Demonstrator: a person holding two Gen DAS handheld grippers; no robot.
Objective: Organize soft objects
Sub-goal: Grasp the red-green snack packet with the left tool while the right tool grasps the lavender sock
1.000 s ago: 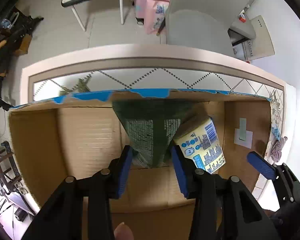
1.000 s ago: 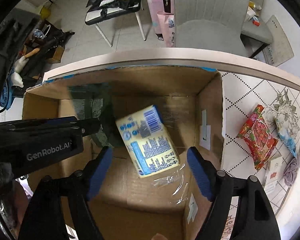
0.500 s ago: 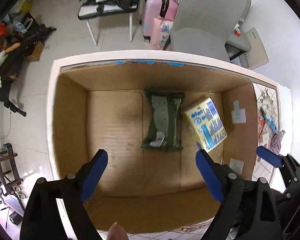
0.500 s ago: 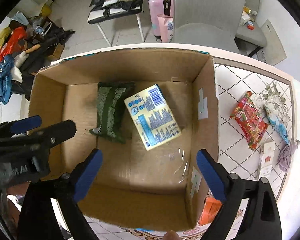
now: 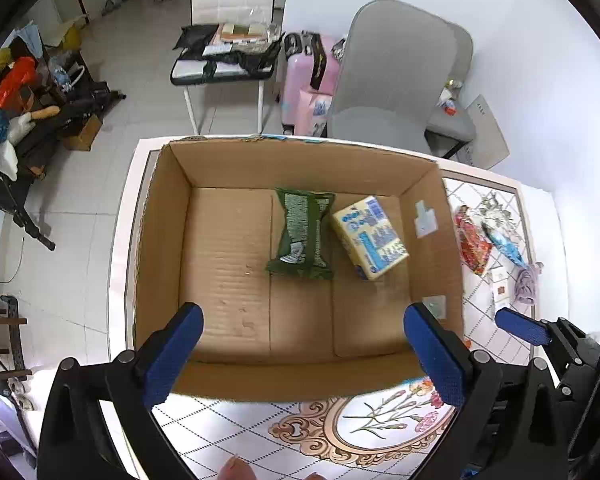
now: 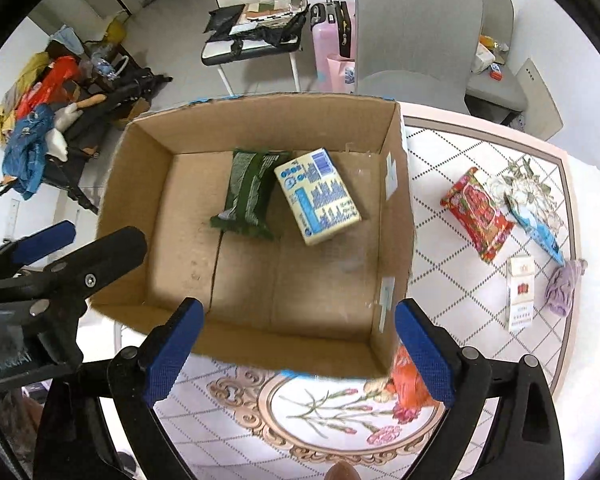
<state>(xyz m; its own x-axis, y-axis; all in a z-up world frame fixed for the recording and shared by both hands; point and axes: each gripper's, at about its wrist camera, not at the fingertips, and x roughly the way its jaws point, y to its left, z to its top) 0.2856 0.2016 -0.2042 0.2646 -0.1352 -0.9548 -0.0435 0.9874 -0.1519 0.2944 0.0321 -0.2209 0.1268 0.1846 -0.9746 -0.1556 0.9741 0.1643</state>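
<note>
Above the table's left end, the left gripper (image 5: 302, 354) hangs wide and empty over the cardboard box (image 5: 160, 240), where a green packet (image 5: 302, 234) lies beside a yellow pack (image 5: 370, 238); right gripper (image 6: 298, 354), likewise wide, empty; red packet (image 6: 478, 216) outside.

Brown cardboard box (image 5: 162, 240); dk green pack (image 5: 302, 236); yellow/blue pack (image 5: 369, 237); red pack (image 6: 477, 214).
</note>
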